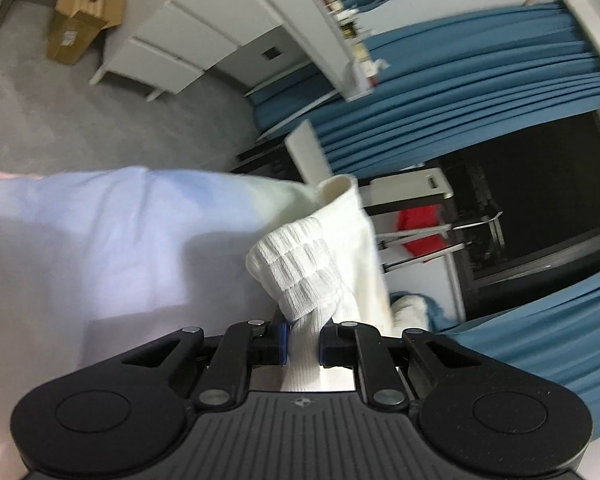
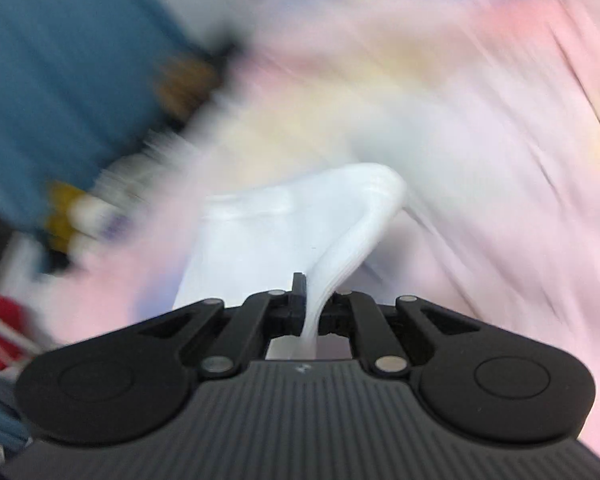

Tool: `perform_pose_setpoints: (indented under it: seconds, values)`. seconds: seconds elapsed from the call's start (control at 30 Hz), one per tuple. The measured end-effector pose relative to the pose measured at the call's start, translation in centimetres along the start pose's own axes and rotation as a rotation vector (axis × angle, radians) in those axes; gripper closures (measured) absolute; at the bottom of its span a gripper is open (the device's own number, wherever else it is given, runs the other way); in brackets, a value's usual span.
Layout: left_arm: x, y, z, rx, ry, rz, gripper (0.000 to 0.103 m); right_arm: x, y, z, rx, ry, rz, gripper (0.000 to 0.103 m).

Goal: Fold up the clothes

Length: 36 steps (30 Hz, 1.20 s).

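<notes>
White garment (image 1: 112,240), lifted and spread across the left and centre of the left-wrist frame; its ribbed cuff (image 1: 300,268) bunches at centre. Right-wrist frame: a smooth white fold (image 2: 300,224), centre, background blurred.

Premises: a domestic room, most likely a bedroom or living space. Grey carpeted floor (image 1: 60,120) noted in the left wrist view. A white cabinet with flat drawer fronts (image 1: 172,40) stands on short legs. An open brown cardboard box (image 1: 80,16) sits on the carpet near it. Long pleated blue curtains (image 1: 460,92) hang beside a dark window (image 1: 540,200). A white shelf unit holding small assorted items (image 1: 332,20) is also present. The right wrist view is too blurred to add detail.
</notes>
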<state>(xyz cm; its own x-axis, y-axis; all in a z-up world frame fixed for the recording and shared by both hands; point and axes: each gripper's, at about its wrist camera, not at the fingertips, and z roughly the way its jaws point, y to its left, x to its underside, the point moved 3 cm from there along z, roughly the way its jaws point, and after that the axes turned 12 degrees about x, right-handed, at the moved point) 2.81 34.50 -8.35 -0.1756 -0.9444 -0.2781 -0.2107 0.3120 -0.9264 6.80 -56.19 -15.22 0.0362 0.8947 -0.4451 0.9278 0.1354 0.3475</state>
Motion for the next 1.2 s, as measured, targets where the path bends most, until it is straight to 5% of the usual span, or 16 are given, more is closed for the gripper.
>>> perform_pose_setpoints:
  seconds: [0.1, 0.3, 0.4, 0.5, 0.57, 0.77, 0.93, 1.2]
  values:
    - [0.0, 1.1, -0.5, -0.032, 0.014, -0.013, 0.089, 0.8, -2.7, 2.7, 0.022, 0.127, 0.119, 0.097]
    - [1.0, 0.5, -1.7, -0.124, 0.032, 0.097, 0.086, 1.2, -1.6, 0.1, 0.043, -0.003, 0.021, 0.093]
    - [2.1, -1.3, -3.0, -0.161, 0.020, 0.190, 0.075, 1.3, -1.2, -0.9, 0.069, -0.056, 0.001, 0.087]
    - [3.3, -3.0, -4.8, -0.182, -0.010, 0.299, 0.058, 1.0, -1.4, -1.7, 0.093, -0.129, -0.013, 0.067]
    - [4.6, -4.6, -5.6, -0.188, -0.022, 0.363, 0.049, 0.5, -1.5, -2.4, 0.090, -0.173, -0.019, 0.039]
    - [10.1, -9.3, -6.6, -0.204, -0.013, 0.660, 0.025, 0.7, 0.3, -5.5, 0.053, -0.321, -0.142, 0.033]
    - [14.7, -12.3, -4.0, -0.158, 0.064, 0.807, 0.023, 4.6, 5.5, -9.9, -0.215, -0.436, -0.452, 0.033]
    - [21.2, -15.4, 2.4, -0.097, 0.218, 0.981, 0.023, 12.7, 10.8, -12.2, -0.575, -0.323, -0.748, 0.035]
